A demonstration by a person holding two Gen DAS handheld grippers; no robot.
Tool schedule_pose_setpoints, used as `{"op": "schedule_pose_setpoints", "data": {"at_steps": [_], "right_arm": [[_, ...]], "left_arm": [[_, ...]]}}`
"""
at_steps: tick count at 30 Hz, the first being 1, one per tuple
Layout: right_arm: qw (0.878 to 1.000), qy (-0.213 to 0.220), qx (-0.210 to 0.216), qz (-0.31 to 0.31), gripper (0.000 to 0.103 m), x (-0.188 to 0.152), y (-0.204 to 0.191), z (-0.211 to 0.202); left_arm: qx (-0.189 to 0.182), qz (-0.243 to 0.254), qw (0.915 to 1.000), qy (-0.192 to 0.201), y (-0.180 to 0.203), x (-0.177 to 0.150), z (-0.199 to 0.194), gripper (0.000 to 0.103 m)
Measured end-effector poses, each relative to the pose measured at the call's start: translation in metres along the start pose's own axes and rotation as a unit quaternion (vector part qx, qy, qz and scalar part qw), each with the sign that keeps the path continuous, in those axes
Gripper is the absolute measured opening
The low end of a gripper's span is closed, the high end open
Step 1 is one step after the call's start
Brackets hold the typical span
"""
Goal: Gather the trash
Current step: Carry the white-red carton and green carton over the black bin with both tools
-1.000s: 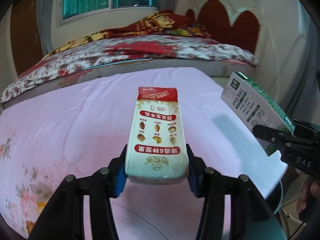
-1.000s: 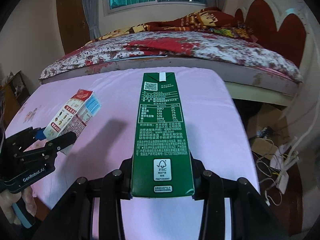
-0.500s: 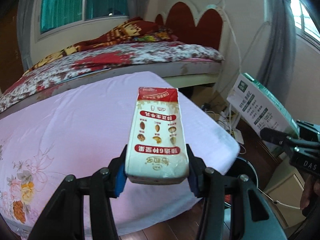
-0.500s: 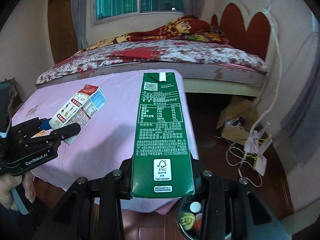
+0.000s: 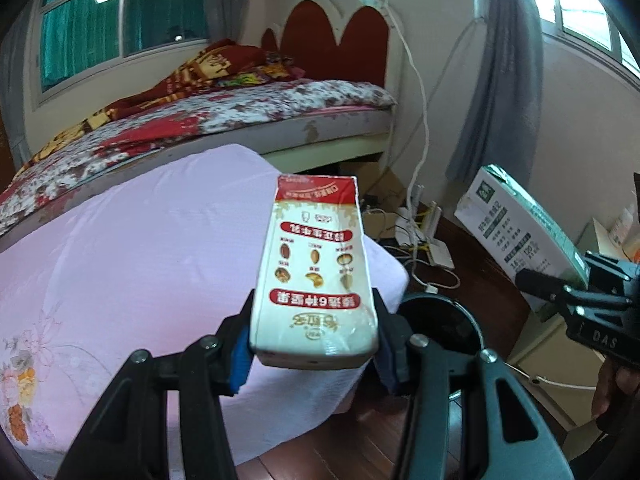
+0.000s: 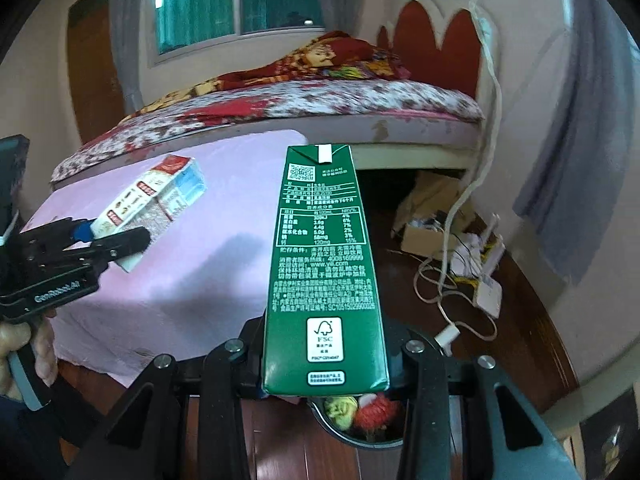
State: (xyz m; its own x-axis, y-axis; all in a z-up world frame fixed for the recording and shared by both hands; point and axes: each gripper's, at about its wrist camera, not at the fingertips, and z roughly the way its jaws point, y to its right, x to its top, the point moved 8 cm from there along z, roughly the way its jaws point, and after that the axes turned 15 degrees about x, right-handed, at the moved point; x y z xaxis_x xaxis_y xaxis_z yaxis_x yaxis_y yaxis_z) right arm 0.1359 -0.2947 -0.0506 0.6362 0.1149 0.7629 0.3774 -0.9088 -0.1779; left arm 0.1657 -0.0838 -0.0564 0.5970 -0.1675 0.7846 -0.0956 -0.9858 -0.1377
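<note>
Pink-clothed worktop [image 5: 120, 264] before a floral bed [image 5: 224, 116], left tongs [image 5: 316, 340] clamped on red-and-white carton [image 5: 316, 276] past its corner, right tongs [image 6: 324, 364] clamped on green carton [image 6: 324, 264] above dark bin [image 6: 360, 428] on wooden floor [image 6: 516, 320].

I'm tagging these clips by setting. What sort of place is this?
Most likely a home bedroom: a bed with floral bedding, a red scalloped headboard, and curtained windows.
</note>
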Motion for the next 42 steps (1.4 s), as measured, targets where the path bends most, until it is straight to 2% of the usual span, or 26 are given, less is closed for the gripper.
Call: {"op": "schedule_pose_setpoints", "data": {"at_steps": [6, 16, 25, 30, 42], "right_arm": [[1.000, 0.010, -0.021, 0.018, 0.042, -0.012, 0.025, -0.020], [0.998, -0.012, -0.052, 0.035, 0.042, -0.050, 0.063, -0.029], [0.996, -0.029, -0.064, 0.053, 0.042, -0.069, 0.091, -0.030], [0.995, -0.065, -0.053, 0.054, 0.042, -0.086, 0.096, -0.011], [0.986, -0.156, -0.039, 0.039, 0.042, -0.136, 0.106, 0.037]], "left_arm": [[-0.024, 0.025, 0.9994, -0.007, 0.035, -0.009, 0.000, 0.051], [-0.068, 0.068, 0.9950, -0.025, 0.099, -0.027, 0.000, 0.051], [-0.089, 0.090, 0.9903, -0.057, 0.128, -0.052, 0.008, 0.051], [-0.103, 0.103, 0.9859, -0.082, 0.139, -0.066, 0.020, 0.051], [-0.126, 0.099, 0.9776, -0.137, 0.147, -0.094, 0.054, 0.051]]}}
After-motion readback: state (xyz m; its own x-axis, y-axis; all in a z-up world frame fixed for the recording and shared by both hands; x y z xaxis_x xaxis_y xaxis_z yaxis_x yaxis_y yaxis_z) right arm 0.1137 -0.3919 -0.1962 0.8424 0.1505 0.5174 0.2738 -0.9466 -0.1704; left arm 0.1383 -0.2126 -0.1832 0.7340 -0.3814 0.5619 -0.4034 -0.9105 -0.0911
